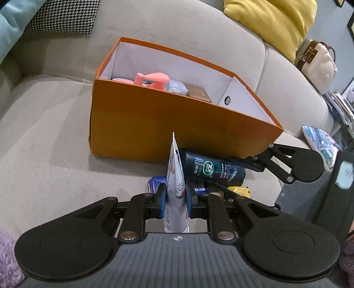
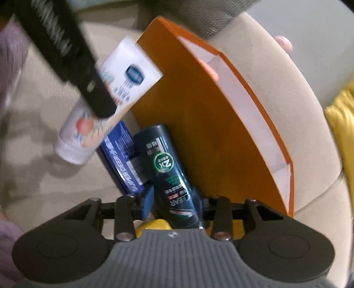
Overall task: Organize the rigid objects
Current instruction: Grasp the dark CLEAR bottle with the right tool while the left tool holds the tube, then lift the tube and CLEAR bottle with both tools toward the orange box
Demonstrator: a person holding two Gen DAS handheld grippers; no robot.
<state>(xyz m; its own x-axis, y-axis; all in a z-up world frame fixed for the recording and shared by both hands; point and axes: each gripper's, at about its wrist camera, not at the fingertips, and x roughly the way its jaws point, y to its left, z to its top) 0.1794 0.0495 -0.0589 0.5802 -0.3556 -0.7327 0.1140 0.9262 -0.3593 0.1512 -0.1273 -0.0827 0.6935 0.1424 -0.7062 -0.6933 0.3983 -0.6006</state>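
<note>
An orange box (image 1: 154, 124) with a white inside stands on the beige sofa (image 1: 55, 133). It holds a coral pump bottle (image 1: 152, 80), a pale packet and a brown box (image 1: 199, 93). My left gripper (image 1: 176, 192) is shut on a white floral tube (image 1: 176, 168), held upright in front of the box. A dark green shampoo bottle (image 1: 212, 170) lies against the box front, over a blue tin (image 1: 154, 182) and a yellow item (image 1: 241, 190). My right gripper (image 2: 174, 197) is shut on the bottle (image 2: 168, 159) near its cap end; the tube (image 2: 132, 73) hangs to its upper left.
A yellow cushion (image 1: 272, 24) and a houndstooth cushion (image 1: 62, 17) lean on the sofa back. A cream bag (image 1: 318, 66) sits on the right arm, with a patterned pillow (image 1: 318, 141) below it. Bare seat lies left of the box. A purple fluffy sleeve (image 1: 8, 261) shows at the lower left.
</note>
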